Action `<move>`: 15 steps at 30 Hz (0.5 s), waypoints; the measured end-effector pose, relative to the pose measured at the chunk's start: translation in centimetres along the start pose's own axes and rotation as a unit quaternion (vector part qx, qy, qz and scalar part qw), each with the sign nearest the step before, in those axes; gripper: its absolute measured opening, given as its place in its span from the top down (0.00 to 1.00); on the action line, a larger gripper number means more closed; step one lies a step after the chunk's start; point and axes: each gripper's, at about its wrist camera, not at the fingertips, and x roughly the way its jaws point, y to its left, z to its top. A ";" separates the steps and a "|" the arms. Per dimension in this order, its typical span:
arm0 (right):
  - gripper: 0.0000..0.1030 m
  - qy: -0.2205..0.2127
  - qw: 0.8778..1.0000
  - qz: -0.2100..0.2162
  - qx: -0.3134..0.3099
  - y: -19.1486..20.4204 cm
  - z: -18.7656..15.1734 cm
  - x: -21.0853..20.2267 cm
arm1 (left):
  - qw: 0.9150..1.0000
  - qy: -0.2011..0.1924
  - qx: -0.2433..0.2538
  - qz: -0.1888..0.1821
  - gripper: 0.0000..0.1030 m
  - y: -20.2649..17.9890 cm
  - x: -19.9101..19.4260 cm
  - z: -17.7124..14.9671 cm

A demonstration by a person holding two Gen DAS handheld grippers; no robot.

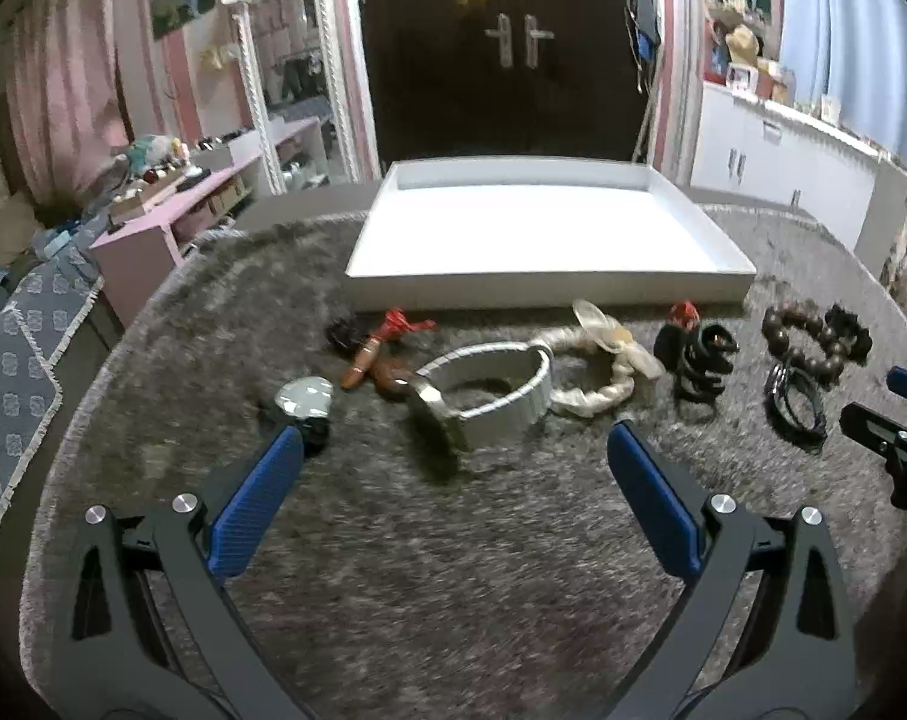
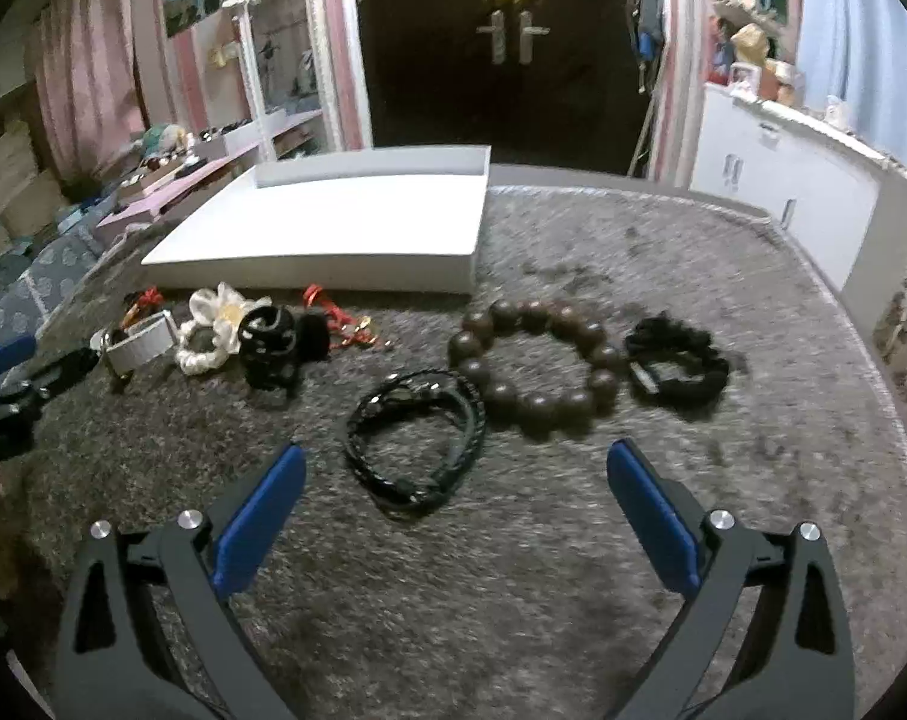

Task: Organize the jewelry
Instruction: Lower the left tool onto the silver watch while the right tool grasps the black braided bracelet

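Both my grippers, left [image 1: 456,450] and right [image 2: 456,468], gape wide and empty. The watch [image 1: 483,396] lies just ahead of my left, the cord bracelet [image 2: 417,438] ahead of my right; the tray [image 1: 543,294] waits beyond. I should straddle each band, then close gently.

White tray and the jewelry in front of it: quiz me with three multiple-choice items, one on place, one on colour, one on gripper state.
1. The braided black bracelet lies:
A. inside the tray
B. on the grey rug, before the right gripper
C. between the jaws

2. The big beads of the bead bracelet are:
A. dark brown
B. white
C. blue

3. The left gripper is:
A. shut on the watch
B. shut, empty
C. open

Answers: B, it rests on the rug ahead of the fingers. A, brown beads. C, jaws spread, the silver watch untouched, the white tray bare.
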 end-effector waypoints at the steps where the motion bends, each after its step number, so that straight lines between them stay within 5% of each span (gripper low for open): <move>1: 0.08 0.003 1.000 0.000 -0.001 0.0 -0.2 0.4 | 1.000 0.007 0.003 0.003 0.03 -0.2 0.6 -0.1; 5: 0.35 0.026 0.999 0.009 0.016 -0.5 -0.5 2.0 | 1.000 0.026 -0.016 -0.003 0.03 -0.2 2.2 -0.1; 13: 0.72 0.052 0.998 0.033 0.020 -0.8 0.4 4.6 | 1.000 0.010 -0.020 -0.004 0.03 -0.4 3.3 1.4; 15: 0.74 0.058 0.997 0.035 0.021 -0.8 0.5 5.2 | 1.000 0.012 -0.022 -0.007 0.03 -0.2 3.5 1.5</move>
